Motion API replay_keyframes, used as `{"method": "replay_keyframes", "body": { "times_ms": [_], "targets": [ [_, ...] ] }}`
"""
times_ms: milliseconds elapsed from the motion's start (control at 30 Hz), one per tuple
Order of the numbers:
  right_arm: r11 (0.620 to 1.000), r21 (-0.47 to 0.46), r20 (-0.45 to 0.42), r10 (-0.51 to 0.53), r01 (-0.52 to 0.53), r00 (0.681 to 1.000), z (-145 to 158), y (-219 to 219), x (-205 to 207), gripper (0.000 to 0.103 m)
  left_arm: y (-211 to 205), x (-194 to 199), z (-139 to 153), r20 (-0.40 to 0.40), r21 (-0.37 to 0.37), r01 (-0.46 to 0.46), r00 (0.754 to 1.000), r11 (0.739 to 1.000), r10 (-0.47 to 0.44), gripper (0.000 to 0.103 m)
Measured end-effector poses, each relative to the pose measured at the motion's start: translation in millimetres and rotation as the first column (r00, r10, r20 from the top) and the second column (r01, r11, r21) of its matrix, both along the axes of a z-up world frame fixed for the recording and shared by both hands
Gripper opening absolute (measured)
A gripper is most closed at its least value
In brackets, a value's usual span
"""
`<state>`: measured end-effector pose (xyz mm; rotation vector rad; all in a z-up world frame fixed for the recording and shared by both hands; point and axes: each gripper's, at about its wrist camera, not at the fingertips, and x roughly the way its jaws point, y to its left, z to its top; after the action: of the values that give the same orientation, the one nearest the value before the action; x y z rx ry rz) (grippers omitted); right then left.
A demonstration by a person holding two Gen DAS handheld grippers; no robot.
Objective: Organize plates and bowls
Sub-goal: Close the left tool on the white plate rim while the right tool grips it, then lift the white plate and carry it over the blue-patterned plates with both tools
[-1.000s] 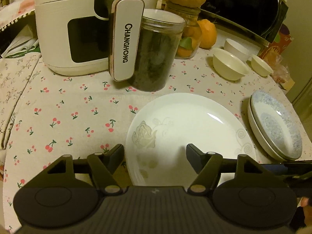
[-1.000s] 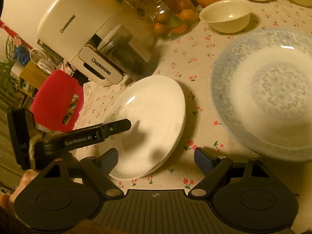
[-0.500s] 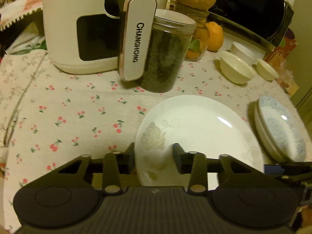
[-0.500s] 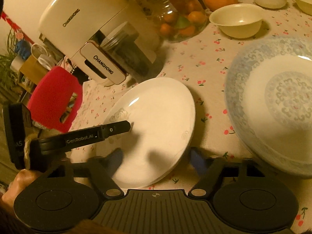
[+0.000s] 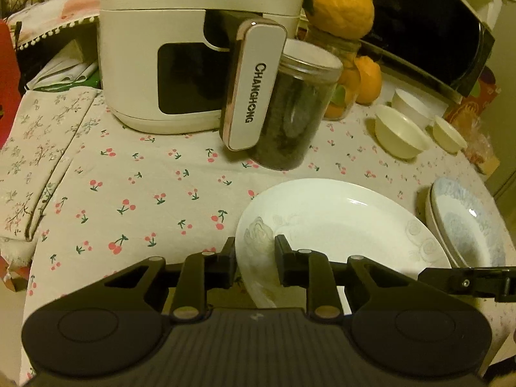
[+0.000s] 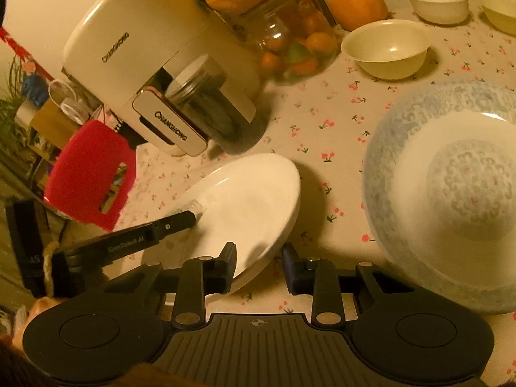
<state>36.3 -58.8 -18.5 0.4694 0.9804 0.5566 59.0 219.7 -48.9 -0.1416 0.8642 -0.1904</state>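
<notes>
Where claws [image 5: 254, 264] close: smooth round plate [image 5: 338, 225]

The blue-patterned plate [image 6: 451, 193] runs off the frame's right edge.

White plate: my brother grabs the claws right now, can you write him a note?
Left claw: closing over the white plate's rim; grip not confirmed.
Right claw: closing, plate's near rim between its jaws, gap on one side.
Things: white plate on the tablecloth; blue-patterned plates stacked beside it; three bowls separate, farther back.
Done: blue-patterned plates stacked.
Left: probably lift the white plate onto that stack, then gather the bowls.
</notes>
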Motion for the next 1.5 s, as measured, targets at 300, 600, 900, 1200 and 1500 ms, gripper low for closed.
{"method": "replay_keyframes", "body": {
  "times_ms": [300,600,900,1200,1500],
  "targets": [
    [1.000,0.014,0.024,0.003,-0.004,1.000,11,-8,3,0.030,-6,-5,11,0.045,-0.004,0.009,0.999,1.000,-0.009,0.021],
    [0.999,0.036,0.046,-0.016,0.014,0.999,21,-30,8,0.030,-21,-7,22,0.088,-0.020,0.040,0.995,0.999,-0.038,0.021],
    [0.998,0.023,0.061,-0.060,0.059,0.996,27,-65,7,0.030,-54,-4,30,0.118,-0.019,0.099,0.988,0.995,-0.096,0.022],
    [0.992,0.020,0.051,-0.122,0.121,0.991,25,-105,4,0.030,-92,1,33,0.134,-0.015,0.173,0.976,0.985,-0.170,0.022],
    [0.985,0.018,0.027,-0.169,0.169,0.985,20,-137,-1,0.030,-125,2,35,0.143,-0.011,0.233,0.963,0.972,-0.229,0.022]
  ]
}}
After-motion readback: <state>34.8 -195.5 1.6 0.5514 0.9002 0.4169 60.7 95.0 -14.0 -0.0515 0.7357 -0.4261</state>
